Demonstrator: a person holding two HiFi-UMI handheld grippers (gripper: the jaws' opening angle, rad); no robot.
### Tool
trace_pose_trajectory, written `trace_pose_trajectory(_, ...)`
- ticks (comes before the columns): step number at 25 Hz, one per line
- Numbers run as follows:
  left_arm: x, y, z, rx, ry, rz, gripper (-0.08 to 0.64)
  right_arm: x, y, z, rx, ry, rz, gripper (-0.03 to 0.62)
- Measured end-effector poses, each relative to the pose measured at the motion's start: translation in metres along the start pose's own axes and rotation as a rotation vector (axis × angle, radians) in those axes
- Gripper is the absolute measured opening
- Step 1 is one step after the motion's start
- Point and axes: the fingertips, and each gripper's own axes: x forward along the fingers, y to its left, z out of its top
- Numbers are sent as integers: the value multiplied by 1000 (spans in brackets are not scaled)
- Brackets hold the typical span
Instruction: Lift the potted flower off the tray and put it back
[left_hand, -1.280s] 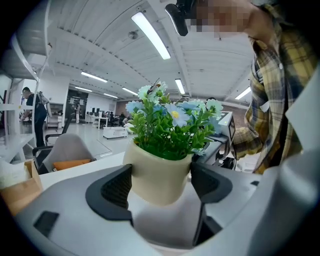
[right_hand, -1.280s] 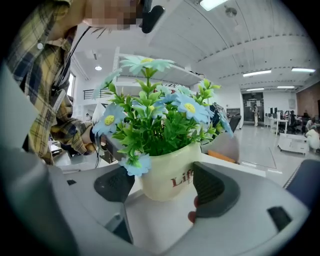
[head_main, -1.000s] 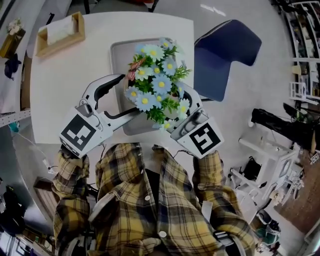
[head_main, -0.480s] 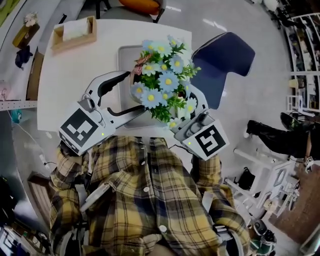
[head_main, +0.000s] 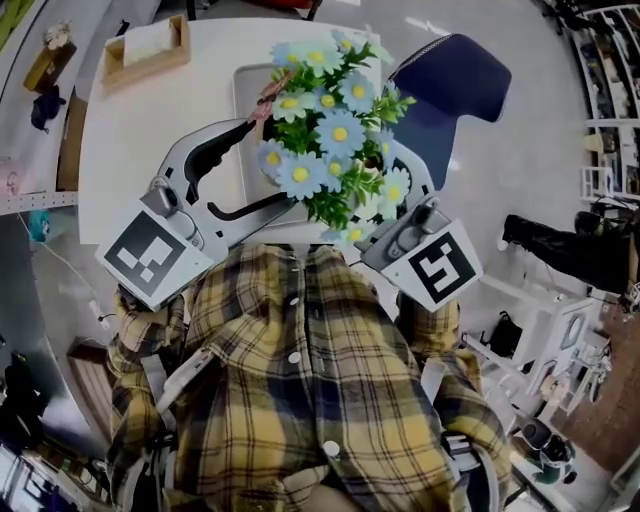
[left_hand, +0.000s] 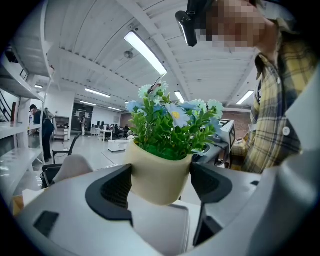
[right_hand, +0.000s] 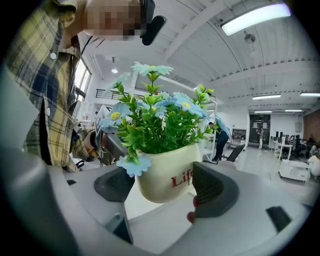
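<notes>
The potted flower (head_main: 325, 130) has come up. A moment ago it sat lower and looked smaller from the head view. Now the blue flowers are bigger and closer to the camera. In both gripper views the bottom of the cream pot hangs in the air, touching nothing under it.

The left gripper (left_hand: 159, 182) is closed on the pot, one dark pad on each side. The right gripper (right_hand: 165, 187) squeezes it too, from the other side (so two claws hold one pot).

I think the lifting part is done or almost done. What is left is to bring the pot down onto the tray again. The pot looks a little tipped in the gripper views, so it should go down slowly and land flat.

The grey tray (head_main: 247, 90) lies under the pot, near the right edge of the white table (head_main: 140, 130). A wooden box (head_main: 148, 50) sits at the far left corner. A blue chair (head_main: 450, 95) stands just past the right edge.

The room is a big office with long ceiling lights, a grey floor and people far away.
</notes>
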Motion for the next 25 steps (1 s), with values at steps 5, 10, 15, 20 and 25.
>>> trace_pose_trajectory(5, -2, 1, 1, 3, 8, -1, 365, 1, 1, 2, 11, -9, -3, 342)
trace_pose_trajectory(10, -4, -1, 3, -12, -5, 1, 365, 0, 2, 3, 16, -9, 3, 342)
trace_pose_trajectory(15, -3, 0, 2, -6, -14, 5, 364, 0, 2, 3, -2, -14, 2, 342)
trace_pose_trajectory(20, -3, -1, 2, -7, -17, 9, 364, 0, 2, 4, 6, -19, 4, 342)
trace_pose_trajectory(25, -3, -1, 2, -6, -18, 14, 364, 0, 2, 3, 6, -25, 7, 342)
